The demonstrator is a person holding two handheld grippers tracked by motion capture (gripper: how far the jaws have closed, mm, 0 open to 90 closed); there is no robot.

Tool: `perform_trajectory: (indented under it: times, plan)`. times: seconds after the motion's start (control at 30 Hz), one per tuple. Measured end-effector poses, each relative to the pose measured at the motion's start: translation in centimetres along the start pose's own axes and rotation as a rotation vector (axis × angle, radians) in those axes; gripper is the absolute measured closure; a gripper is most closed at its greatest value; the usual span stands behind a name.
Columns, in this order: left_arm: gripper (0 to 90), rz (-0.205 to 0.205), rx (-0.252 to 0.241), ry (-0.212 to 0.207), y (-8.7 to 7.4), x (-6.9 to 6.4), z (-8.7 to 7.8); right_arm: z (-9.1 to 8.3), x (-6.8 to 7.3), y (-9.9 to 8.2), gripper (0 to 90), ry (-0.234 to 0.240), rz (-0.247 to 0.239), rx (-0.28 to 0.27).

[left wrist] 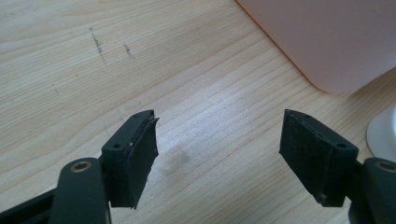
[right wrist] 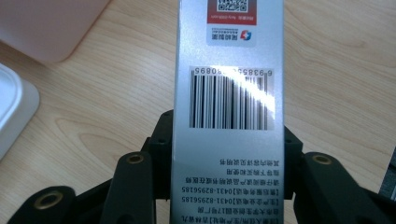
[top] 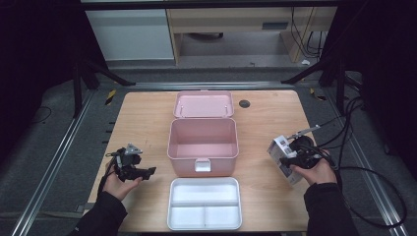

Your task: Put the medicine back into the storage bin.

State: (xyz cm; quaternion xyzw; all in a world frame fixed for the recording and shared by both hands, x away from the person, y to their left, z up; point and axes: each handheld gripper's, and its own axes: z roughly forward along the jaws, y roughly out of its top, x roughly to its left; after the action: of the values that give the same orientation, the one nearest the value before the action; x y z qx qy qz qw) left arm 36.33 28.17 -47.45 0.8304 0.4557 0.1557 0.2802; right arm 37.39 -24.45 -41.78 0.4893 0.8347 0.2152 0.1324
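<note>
Right gripper (top: 287,160) pinches silver carton (top: 281,153) near desk (top: 147,113) right edge; left gripper (top: 147,171) spread, empty, near left edge; open pink box (top: 202,145), white tray (top: 204,203) between them.

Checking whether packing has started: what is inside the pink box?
The pink box stands open and its visible floor is bare. The strip just behind its front wall is hidden in the high view.
</note>
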Motion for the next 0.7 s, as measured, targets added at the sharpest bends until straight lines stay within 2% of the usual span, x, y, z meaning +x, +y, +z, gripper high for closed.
perform_trajectory:
  times: [0.3,0.43,0.7]
  plan:
    - [27.1,-0.001,0.005,0.002,0.0,-0.1,0.1,-1.0,0.3,1.5,55.6,0.018,-0.009,-0.013]
    - [27.1,-0.005,0.006,0.003,0.0,-0.1,0.1,-1.7,0.4,2.7,55.7,0.024,-0.016,-0.042]
    - [27.2,-0.001,0.015,0.002,-0.1,0.0,0.2,-2.7,1.5,5.2,55.8,0.046,-0.039,-0.077]
